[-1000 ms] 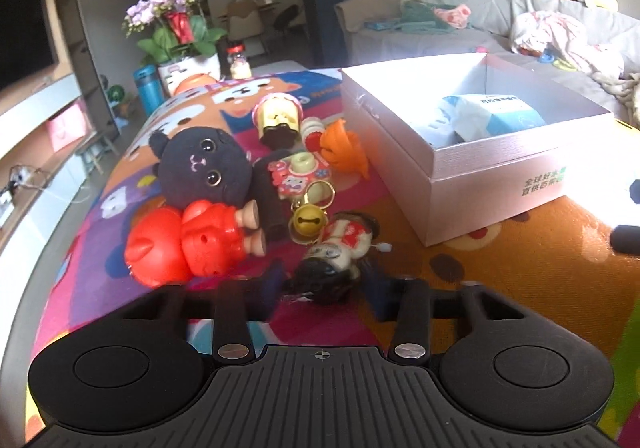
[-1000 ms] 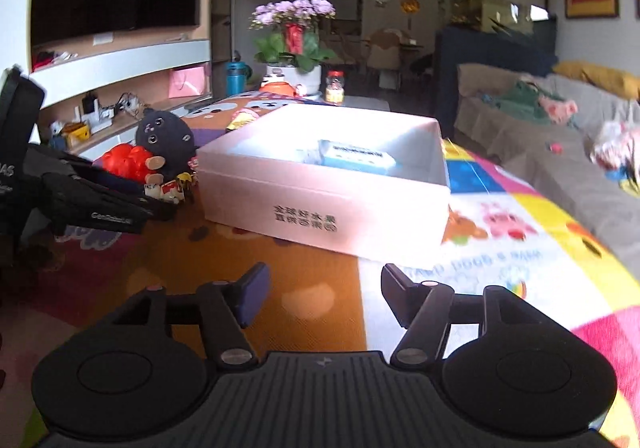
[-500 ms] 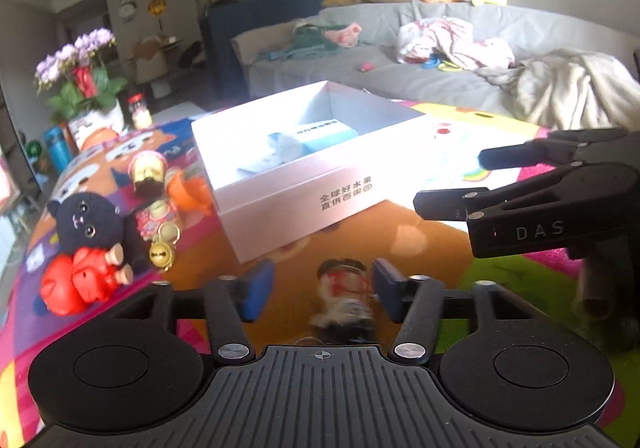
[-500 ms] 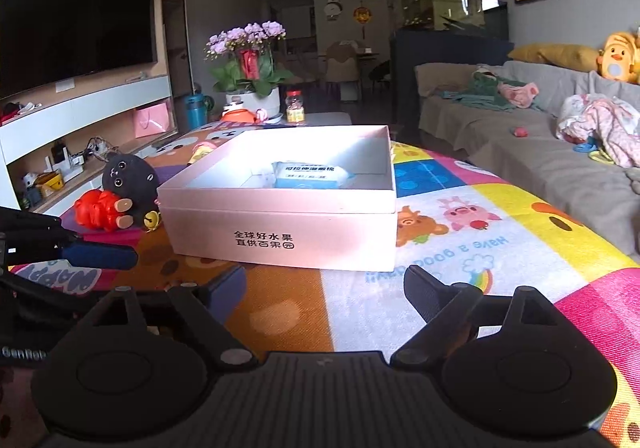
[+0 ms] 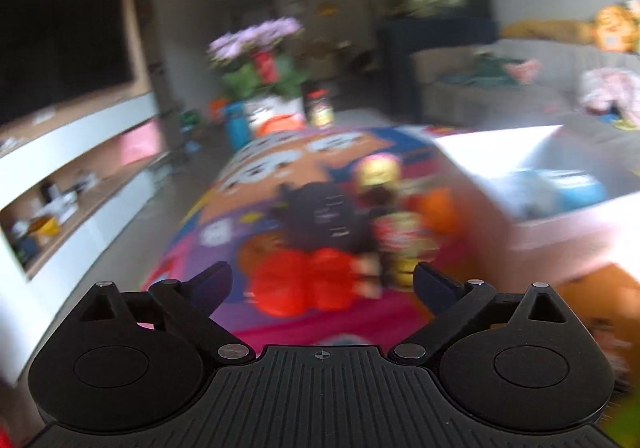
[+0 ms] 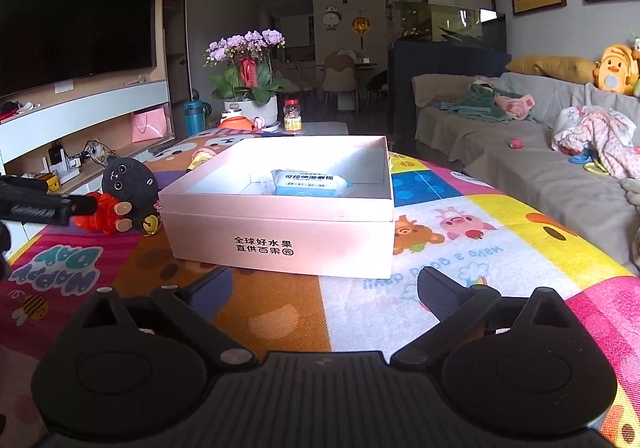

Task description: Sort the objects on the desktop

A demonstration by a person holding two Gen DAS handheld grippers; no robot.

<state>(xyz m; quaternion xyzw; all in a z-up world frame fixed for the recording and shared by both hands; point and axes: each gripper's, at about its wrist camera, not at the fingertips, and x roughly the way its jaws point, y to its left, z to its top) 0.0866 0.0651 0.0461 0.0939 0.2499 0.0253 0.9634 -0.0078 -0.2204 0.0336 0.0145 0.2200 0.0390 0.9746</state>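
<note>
Blur smears nearly all of our left wrist view. Our left gripper (image 5: 322, 282) points slightly downward over the mat (image 5: 280, 163), its jaws opening wide with nothing between them. Beyond the fingertips we make out a red toy (image 5: 300, 288), a black plush (image 5: 324, 219) behind it and a yellow-headed figure (image 5: 378, 169) farther back, all smeared; what the smaller bright pieces beside them are, we cannot tell. The box (image 5: 560, 232) sits at the right, cut off by the frame edge, with a blue pack (image 5: 576, 189) inside it.

Sharpness returns in our right wrist view. Our right gripper (image 6: 324, 288) is tilted gently down at the mat (image 6: 440, 288), just short of the box (image 6: 280, 236), its jaws opening wide and empty. The blue pack (image 6: 310, 181) lies inside the box toward its far wall. Left of the box sit the black plush (image 6: 128, 181) and the red toy (image 6: 102, 211), touching each other, with a small bell (image 6: 151, 224) beside them. Our left gripper (image 6: 40, 203) enters from the left edge, mostly cut off, one finger overlapping the red toy. The box wall hides the other toys behind it.
</note>
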